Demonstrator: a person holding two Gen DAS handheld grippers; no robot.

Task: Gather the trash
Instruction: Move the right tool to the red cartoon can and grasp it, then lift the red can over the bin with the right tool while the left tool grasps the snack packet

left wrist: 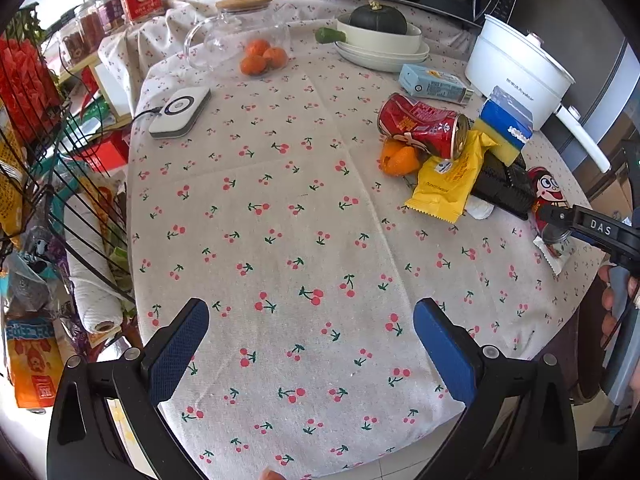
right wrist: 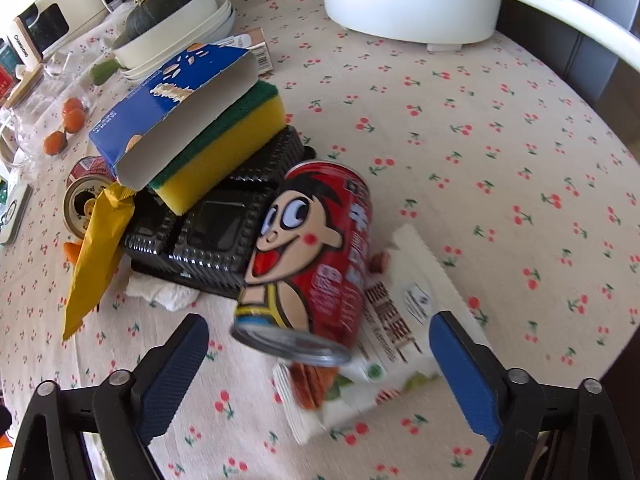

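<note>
Only the right wrist view showed the cartoon can [right wrist: 316, 256] tipped on a white wrapper [right wrist: 404, 320], between the right gripper [right wrist: 318, 354]'s spread jaws, untouched; the left gripper [left wrist: 310, 350] hung open above bare tablecloth [left wrist: 280, 216]

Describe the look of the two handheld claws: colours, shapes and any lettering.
Both match. The left claw and the right claw each have black, angular plastic arms with silver bolt heads, ending in two flat fingers faced with blue textured pads. Seen from the left camera, the right claw's black body bears white letters "DAS".
</note>
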